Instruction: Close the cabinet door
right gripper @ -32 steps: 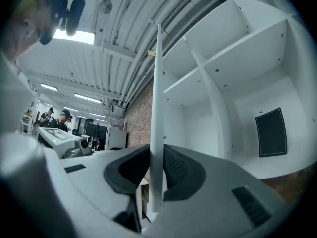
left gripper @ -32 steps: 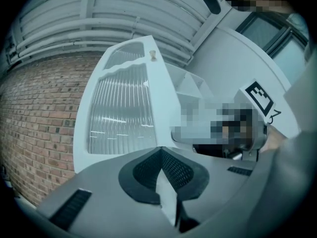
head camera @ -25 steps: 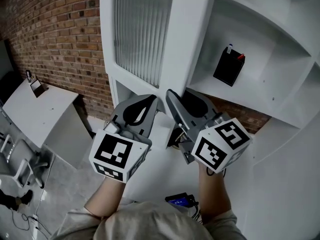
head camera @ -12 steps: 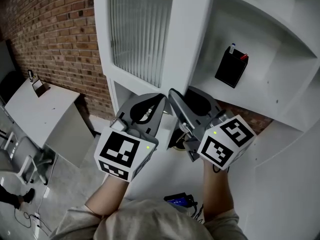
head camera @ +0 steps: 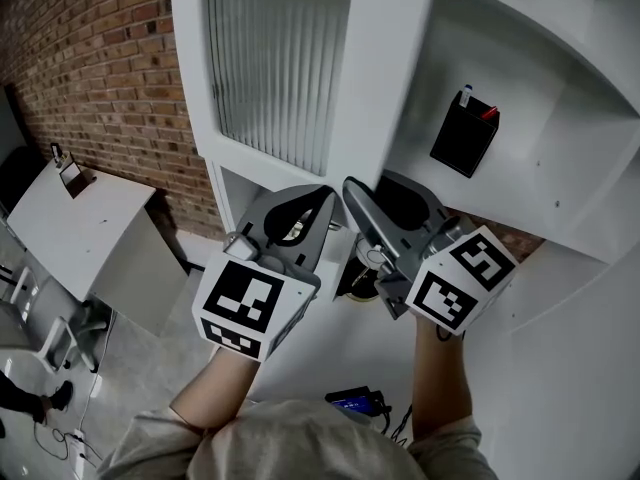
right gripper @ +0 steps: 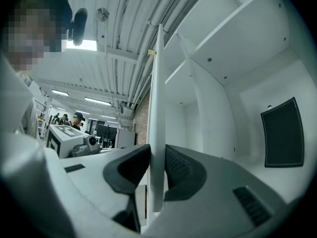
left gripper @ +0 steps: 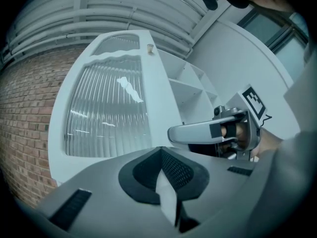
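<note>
Right gripper (right gripper: 157, 157) is clamped on the thin edge of the cabinet door (right gripper: 157, 108), which stands open with its long axis upright. Left gripper (left gripper: 161, 155) is empty, jaws together, just beside it. The open shelves (right gripper: 233, 38) lie to the door's right, so I judge the right gripper drives the closing swing that way.

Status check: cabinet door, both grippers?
Right gripper clamped on cabinet door edge. Left gripper shut, empty. Door open. Black box sits back on shelf, looks clear of swing.
</note>
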A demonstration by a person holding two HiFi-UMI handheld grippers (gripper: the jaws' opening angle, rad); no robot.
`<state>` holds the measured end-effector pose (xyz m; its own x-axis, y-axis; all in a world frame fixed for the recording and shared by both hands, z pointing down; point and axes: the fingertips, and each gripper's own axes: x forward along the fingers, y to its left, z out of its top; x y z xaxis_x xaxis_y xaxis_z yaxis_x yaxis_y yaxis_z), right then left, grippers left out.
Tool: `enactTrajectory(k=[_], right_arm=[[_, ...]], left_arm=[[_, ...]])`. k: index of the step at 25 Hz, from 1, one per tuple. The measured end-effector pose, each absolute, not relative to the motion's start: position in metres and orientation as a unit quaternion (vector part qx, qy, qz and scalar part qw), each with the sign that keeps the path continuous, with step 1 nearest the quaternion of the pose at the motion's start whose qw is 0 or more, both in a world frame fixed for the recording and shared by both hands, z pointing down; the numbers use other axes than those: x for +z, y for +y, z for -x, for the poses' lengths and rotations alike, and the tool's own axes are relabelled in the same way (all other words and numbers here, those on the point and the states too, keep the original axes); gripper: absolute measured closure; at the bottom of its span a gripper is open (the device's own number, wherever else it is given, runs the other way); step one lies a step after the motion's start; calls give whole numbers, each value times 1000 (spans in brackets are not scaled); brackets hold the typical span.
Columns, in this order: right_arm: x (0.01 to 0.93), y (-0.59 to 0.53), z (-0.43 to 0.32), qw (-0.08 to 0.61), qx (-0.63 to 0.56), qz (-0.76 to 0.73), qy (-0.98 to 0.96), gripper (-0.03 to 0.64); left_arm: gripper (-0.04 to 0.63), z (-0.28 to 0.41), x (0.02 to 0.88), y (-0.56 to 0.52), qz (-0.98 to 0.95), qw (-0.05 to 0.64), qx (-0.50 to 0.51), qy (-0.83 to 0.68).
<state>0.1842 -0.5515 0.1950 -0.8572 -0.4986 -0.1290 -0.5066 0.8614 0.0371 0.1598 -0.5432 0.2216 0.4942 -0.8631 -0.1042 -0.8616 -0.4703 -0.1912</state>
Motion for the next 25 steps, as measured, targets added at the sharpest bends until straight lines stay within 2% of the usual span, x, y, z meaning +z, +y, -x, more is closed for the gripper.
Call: enactTrajectory(k=[25], right_arm=[[193,-595,-192,46,28,279,959,503]], left_arm=[[589,-167,219,-582,864,95,2,494]])
